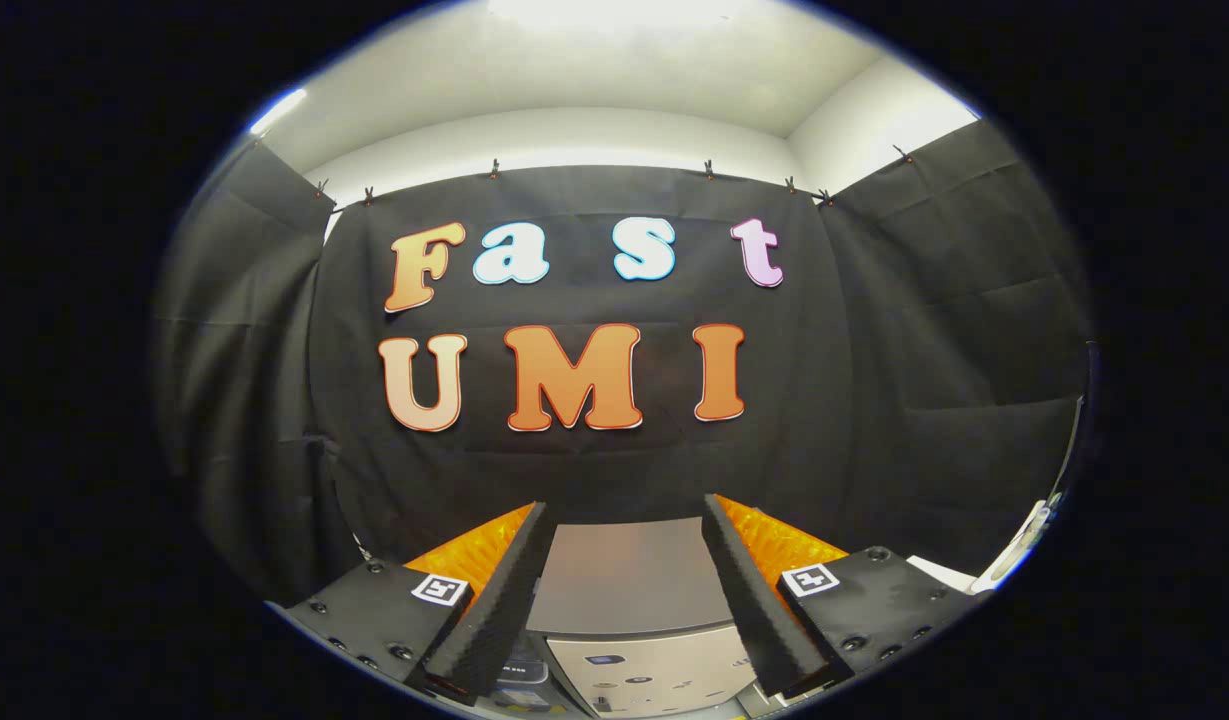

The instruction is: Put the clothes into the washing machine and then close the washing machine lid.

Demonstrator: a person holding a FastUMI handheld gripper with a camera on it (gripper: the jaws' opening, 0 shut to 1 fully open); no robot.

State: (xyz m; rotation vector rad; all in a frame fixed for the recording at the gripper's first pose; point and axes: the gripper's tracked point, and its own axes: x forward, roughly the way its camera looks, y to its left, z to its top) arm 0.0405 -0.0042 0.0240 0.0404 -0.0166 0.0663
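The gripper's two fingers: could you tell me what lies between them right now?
In the gripper view, nothing is held: the gripper is open, and the gap between its fingers shows the washing machine beyond and below, its grey lid down and control panel facing the camera.

Spread gripper (pixel 624 520) fingers hang in open air above the washing machine (pixel 629 590); black cloth wall (pixel 874 400) blocks beyond

Low in the frame's middle the washing machine (pixel 629 580) shows a grey lid above a cream control panel with small dark marks, the booth wall (pixel 904 400) behind is black cloth, and the ceiling (pixel 614 70) up top is white
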